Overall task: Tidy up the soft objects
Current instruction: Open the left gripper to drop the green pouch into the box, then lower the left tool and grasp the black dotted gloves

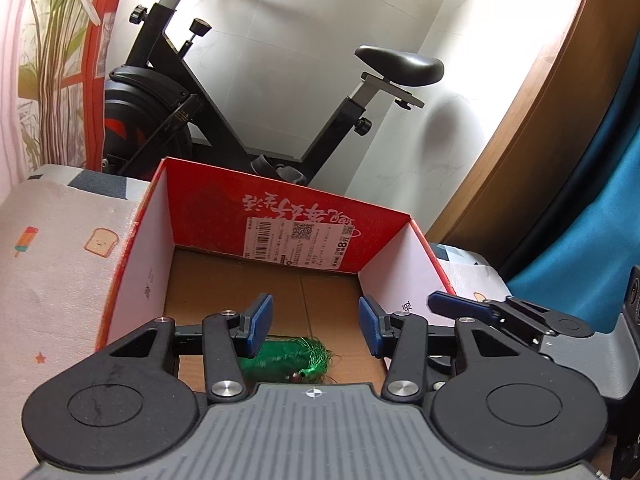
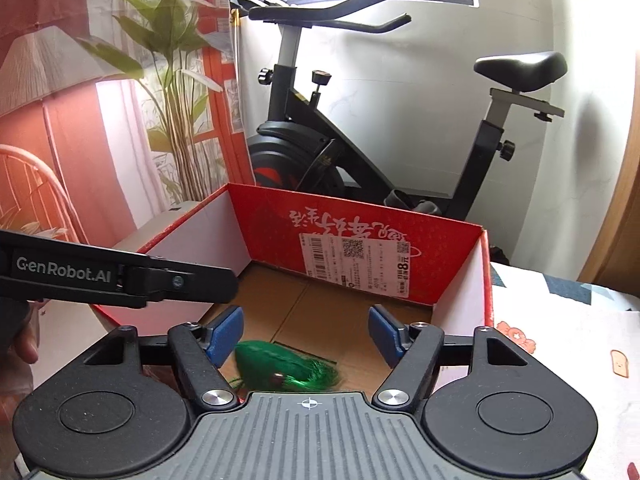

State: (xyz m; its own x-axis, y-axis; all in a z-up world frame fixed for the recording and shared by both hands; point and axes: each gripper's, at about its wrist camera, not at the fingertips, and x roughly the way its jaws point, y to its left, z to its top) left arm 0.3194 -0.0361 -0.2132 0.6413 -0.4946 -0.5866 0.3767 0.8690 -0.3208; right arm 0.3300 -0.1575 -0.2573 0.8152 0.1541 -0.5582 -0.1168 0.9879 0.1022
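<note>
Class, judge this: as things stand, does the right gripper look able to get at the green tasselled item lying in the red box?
Probably yes. The right gripper is open above the open-topped red box, and the green tasselled item lies on the box floor just below, with nothing covering it.

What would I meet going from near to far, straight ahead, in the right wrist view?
The right gripper with its jaws open, then the green tasselled object on the box floor, the red box's far wall, and the exercise bike by the white wall.

Green tasselled object (image 1: 296,360) blurred, near part hidden behind tool body; box's (image 1: 132,248) near wall unseen
</note>
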